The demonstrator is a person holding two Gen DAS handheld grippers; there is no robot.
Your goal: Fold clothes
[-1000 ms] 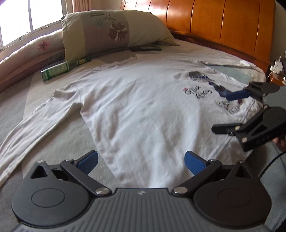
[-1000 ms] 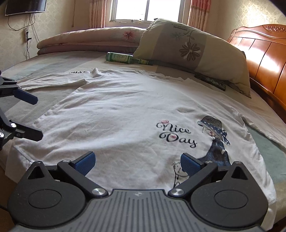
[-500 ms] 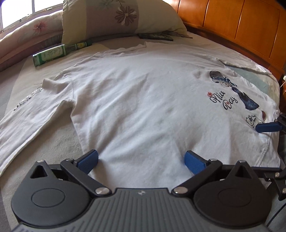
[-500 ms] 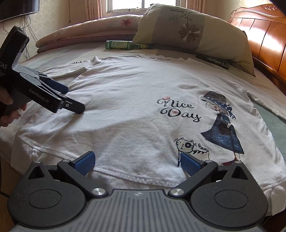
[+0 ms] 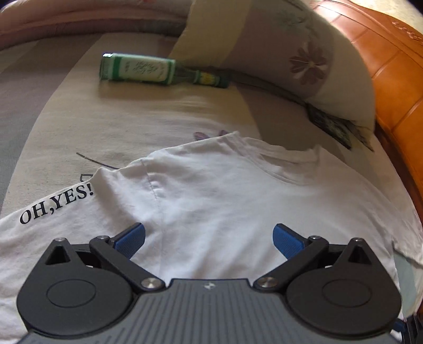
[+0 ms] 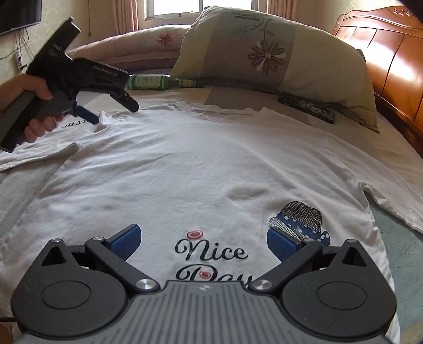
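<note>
two grippers, each held by a person, hover over a white long-sleeved shirt (image 6: 185, 164) spread flat, front up, on a bed (image 5: 53, 137). the left gripper (image 5: 208, 235) has its blue-padded fingers spread wide apart with nothing between them; it hangs just above the shirt's shoulder seam, where the sleeve joins the body. black letters reading "oh,yes!" (image 5: 56, 205) run along that sleeve, which stretches off to the left. from the right wrist view, the same left gripper (image 6: 116, 111) appears at upper left, held by a hand (image 6: 29, 105) wrapped around its grey handle, its fingers pointing down at the shoulder area near the neckline. the right gripper (image 6: 203, 242) is also wide open and holds nothing; it sits low over the chest of the shirt, straddling the printed words "nice day" (image 6: 211, 260), with a printed figure in a dotted hat (image 6: 298, 221) just beside its right finger. beyond the shirt's collar, a green bottle (image 5: 158, 70) lies on its side on the bedsheet, near a large flowered pillow (image 6: 267, 55) that leans against a wooden headboard (image 6: 394, 66). a dark flat remote control (image 6: 306, 107) lies just under the pillow's edge. a rolled pink quilt (image 6: 148, 45) lies along the far side below a bright window (image 6: 201, 8).
</note>
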